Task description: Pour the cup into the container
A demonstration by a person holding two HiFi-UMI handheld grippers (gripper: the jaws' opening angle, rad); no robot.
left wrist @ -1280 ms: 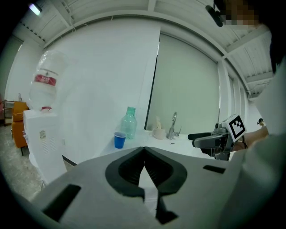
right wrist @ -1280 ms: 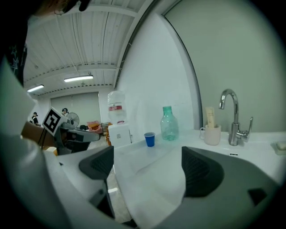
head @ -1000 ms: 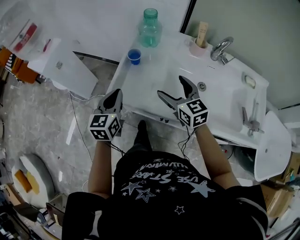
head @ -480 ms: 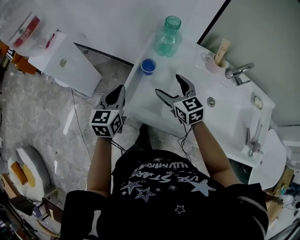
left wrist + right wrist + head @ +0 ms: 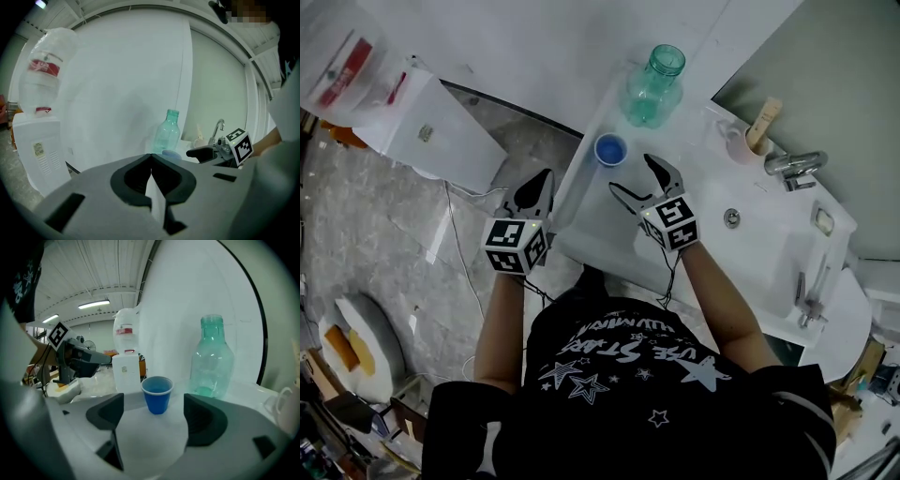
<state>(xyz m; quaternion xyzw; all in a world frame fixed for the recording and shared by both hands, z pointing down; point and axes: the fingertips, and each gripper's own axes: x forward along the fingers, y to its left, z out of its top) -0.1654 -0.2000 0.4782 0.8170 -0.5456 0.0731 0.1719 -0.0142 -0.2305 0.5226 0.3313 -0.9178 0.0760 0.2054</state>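
Note:
A small blue cup (image 5: 610,150) stands near the left edge of the white counter (image 5: 694,234), with liquid inside. Behind it stands a clear green bottle (image 5: 653,86), uncapped. My right gripper (image 5: 630,173) hovers just short of the cup; its jaws are closing, and the cup is ahead of them, not between them. In the right gripper view the cup (image 5: 157,394) is centred beyond the wide gripper (image 5: 153,418), the bottle (image 5: 213,359) to its right. My left gripper (image 5: 542,180) hangs off the counter's left side, shut and holding nothing (image 5: 151,164). It sees the bottle (image 5: 167,133).
A faucet (image 5: 795,161), a mug holding a brush (image 5: 742,142) and a sink drain (image 5: 732,218) lie to the right on the counter. A white water dispenser (image 5: 422,122) stands on the floor to the left. The wall rises right behind the bottle.
My right gripper has moved forward to just short of the blue cup, and its jaws have narrowed a little. The left gripper has stayed about where it was.

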